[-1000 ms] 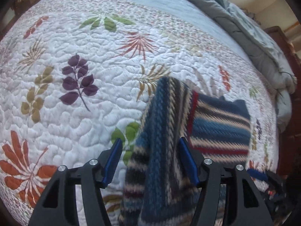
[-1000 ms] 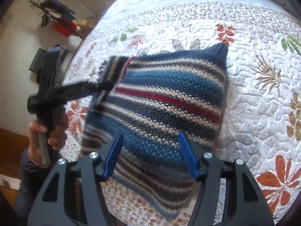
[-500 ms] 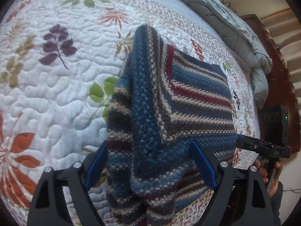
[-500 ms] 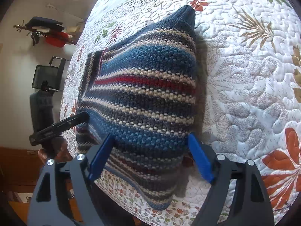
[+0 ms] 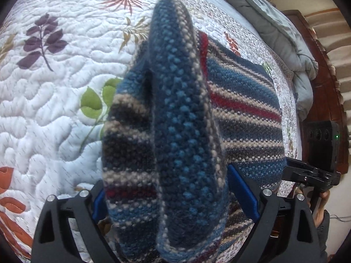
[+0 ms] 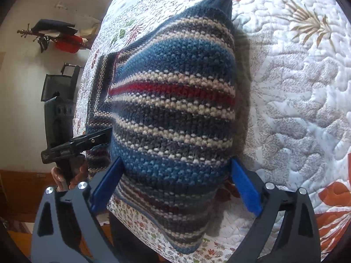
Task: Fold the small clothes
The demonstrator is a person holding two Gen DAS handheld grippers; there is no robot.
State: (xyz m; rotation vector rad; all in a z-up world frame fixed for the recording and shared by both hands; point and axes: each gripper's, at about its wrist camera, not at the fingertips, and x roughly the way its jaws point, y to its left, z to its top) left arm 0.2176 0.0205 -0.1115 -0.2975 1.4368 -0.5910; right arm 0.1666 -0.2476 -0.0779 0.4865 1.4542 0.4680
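Observation:
A blue, cream, grey and red striped knit sweater (image 5: 241,100) lies on the white floral quilt (image 5: 54,87). One folded-over part of it bulges up close to the left wrist camera. My left gripper (image 5: 165,182) straddles that fold; its jaws are opening and the knit hides most of the left pad. In the right wrist view the sweater (image 6: 175,92) lies flat, its near edge between the blue pads (image 6: 245,188) of my right gripper (image 6: 176,161), whose jaws are also opening wide. The left gripper (image 6: 87,141) shows at the sweater's left edge.
A grey duvet (image 5: 274,28) is bunched along the far side of the bed, beside a dark wooden bed frame (image 5: 324,87). The bed's edge runs just below the sweater (image 6: 136,221). Beyond it are a black chair (image 6: 59,83) and a wall rack (image 6: 54,35). A hand (image 6: 65,175) grips the left tool.
Both grippers' jaws have spread much wider and both have sunk closer to the sweater. The raised fold in the left gripper has come down over the sweater's body.

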